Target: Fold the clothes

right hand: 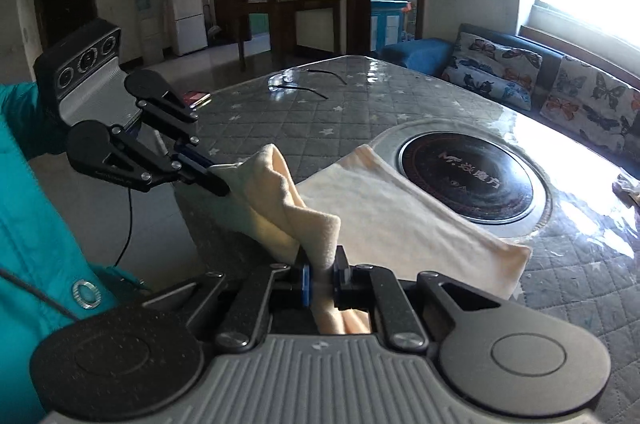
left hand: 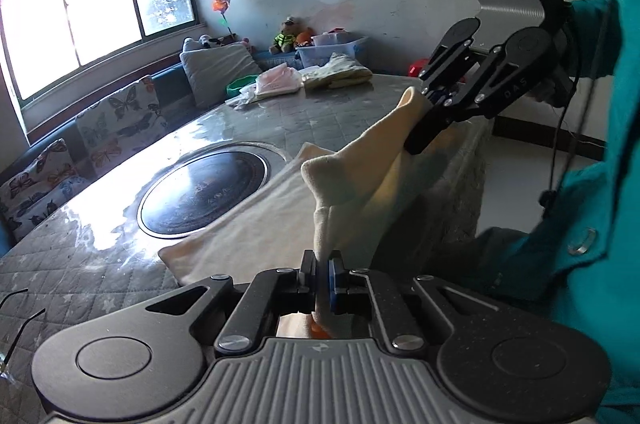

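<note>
Nearest the lens in the left wrist view, the left gripper [left hand: 323, 278] is clamped on a pinch of the cream garment [left hand: 256, 224], and the right gripper [right hand: 322, 276] is likewise closed on a bunched edge of the same cloth. The garment lies partly flat on the quilted worktop [left hand: 100, 264], its far edge reaching the round black hob [left hand: 204, 194] set into it, while the near edge is lifted between the two grippers over the worktop's side. It looks light, soft and limp, perhaps fleecy; it will likely sag wherever unsupported, so holds at corners or along a hem suit it best. The left view alone shows folded cloths [left hand: 312, 78] and toys at the worktop's far end; the right view alone shows spectacles [right hand: 304, 84] lying on the worktop beyond the garment.
</note>
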### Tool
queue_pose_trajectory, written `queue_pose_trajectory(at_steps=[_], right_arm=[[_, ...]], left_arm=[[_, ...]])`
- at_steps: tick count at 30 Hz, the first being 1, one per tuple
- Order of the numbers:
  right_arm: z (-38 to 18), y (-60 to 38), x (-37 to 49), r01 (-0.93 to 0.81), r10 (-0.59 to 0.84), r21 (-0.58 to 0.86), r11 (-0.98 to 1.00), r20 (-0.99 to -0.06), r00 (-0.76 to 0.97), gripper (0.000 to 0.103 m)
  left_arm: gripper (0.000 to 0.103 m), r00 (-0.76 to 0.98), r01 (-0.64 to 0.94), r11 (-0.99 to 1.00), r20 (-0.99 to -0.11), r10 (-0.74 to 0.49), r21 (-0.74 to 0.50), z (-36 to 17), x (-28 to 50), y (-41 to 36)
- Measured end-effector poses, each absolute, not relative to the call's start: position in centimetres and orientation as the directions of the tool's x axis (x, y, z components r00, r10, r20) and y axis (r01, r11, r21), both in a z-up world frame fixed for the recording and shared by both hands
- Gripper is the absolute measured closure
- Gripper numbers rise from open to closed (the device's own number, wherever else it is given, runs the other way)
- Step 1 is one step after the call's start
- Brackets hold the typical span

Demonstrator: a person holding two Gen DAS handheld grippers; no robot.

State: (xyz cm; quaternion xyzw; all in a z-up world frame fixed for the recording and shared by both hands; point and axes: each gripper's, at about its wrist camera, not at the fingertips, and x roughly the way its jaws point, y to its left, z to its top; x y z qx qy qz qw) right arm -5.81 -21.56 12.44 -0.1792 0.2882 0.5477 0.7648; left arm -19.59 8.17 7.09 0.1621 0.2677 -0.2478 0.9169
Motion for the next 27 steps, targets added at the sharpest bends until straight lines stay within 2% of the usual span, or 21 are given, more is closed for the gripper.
queue_pose_trajectory(at_steps=[9, 16, 22, 25, 27], right_arm=[[11.9, -19.7, 0.4, -0.903, 0.738, 0.094, 0.42, -0.615, 0.279, 0.094], [10.1, -16.5, 7.3, -0.879, 0.715, 0.101, 0.465, -0.629, 0.306, 0.094], [6.2, -14.4, 11.3, -0.837, 0.667, 0.122, 0.534, -0.669, 0.328, 0.094], [5.4, -15.3, 11.6, -0.81, 0.657, 0.141, 0.569, -0.671, 0.344, 0.09], [5.0, -15.8, 11.8, -0.792, 0.65, 0.154, 0.591, -0.672, 0.354, 0.076]], left_arm=[[0.096, 0.773, 0.463, 0.87, -0.557, -0.302, 0.171, 7.0, -12.0, 9.7], [0.096, 0.773, 0.382, 0.907, -0.599, -0.209, 0.177, 5.2, -5.0, 11.2], [0.095, 0.74, 0.272, 0.951, -0.663, -0.107, 0.15, 1.0, 0.1, 11.8], [0.09, 0.738, 0.245, 0.958, -0.67, -0.082, 0.151, 0.0, 0.6, 11.7], [0.09, 0.741, 0.231, 0.963, -0.667, -0.079, 0.142, 0.1, 0.4, 11.9]])
